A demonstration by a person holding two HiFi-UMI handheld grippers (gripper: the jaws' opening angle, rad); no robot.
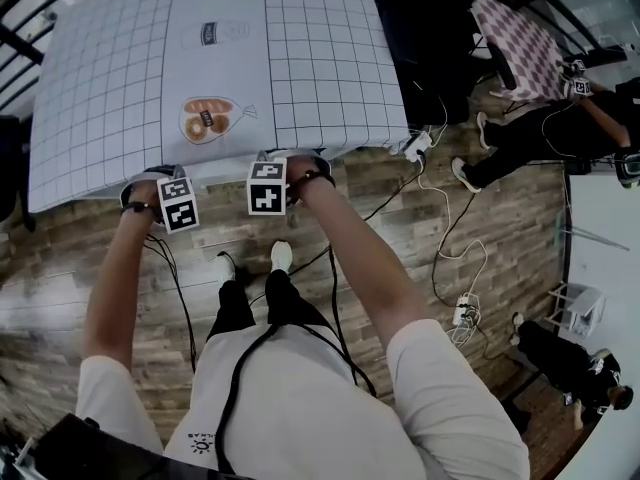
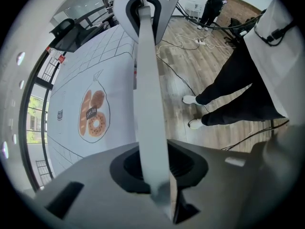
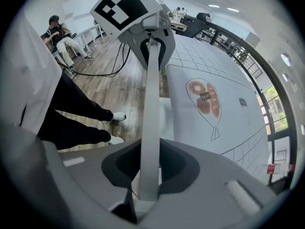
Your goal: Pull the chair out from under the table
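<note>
As the left hand-held gripper (image 1: 180,206) and right hand-held gripper (image 1: 268,188) sit, jaws together and empty, at the worktop's (image 1: 340,140) near edge, the chair (image 1: 222,174), seemingly the pale strip tucked beneath between them, may slip ungripped or drag the cloth (image 1: 110,98).

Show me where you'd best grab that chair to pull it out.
Grip the chair by the thin top edge of its back, the part clear of the table. Come in along that edge from each end: it is slim enough to fit between jaws. The left gripper and right gripper clamp it so.
</note>
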